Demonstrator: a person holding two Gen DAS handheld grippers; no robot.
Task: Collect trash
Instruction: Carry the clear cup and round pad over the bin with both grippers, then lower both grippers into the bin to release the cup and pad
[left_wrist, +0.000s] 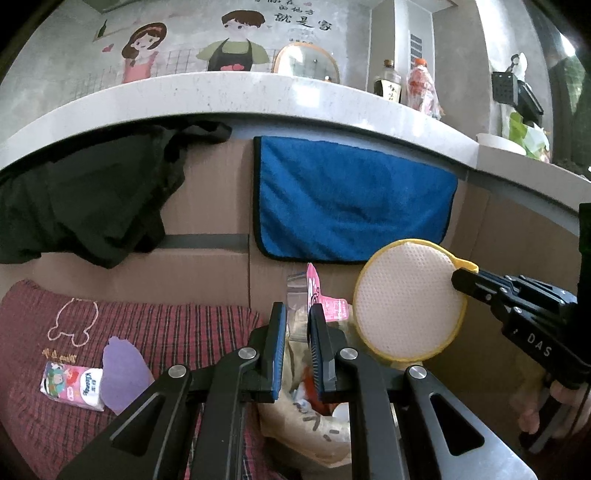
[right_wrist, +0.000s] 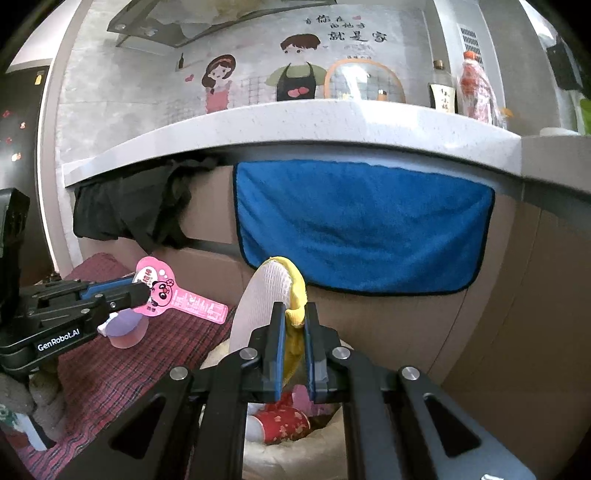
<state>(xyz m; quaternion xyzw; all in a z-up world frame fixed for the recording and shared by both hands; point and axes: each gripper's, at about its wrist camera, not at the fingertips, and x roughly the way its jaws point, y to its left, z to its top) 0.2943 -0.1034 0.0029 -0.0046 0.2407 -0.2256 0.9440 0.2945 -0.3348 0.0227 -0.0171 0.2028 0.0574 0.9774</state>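
My left gripper (left_wrist: 298, 314) is shut on a pink cartoon wrapper (left_wrist: 325, 301), which also shows in the right wrist view (right_wrist: 177, 297), held above a beige trash bag (left_wrist: 314, 432). My right gripper (right_wrist: 294, 314) is shut on the yellow strap of a round white mesh sponge (right_wrist: 258, 295); the sponge also shows in the left wrist view (left_wrist: 406, 299), beside the wrapper and over the bag (right_wrist: 295, 446). A red paper cup (right_wrist: 282, 424) lies in the bag.
A red plaid cloth (left_wrist: 155, 332) bears a Kleenex tissue pack (left_wrist: 72, 384) and a purple-lidded cup (right_wrist: 125, 328). A blue towel (left_wrist: 351, 199) and black garment (left_wrist: 85, 199) hang over cardboard below a white counter (left_wrist: 258, 96) with bottles (left_wrist: 421, 88).
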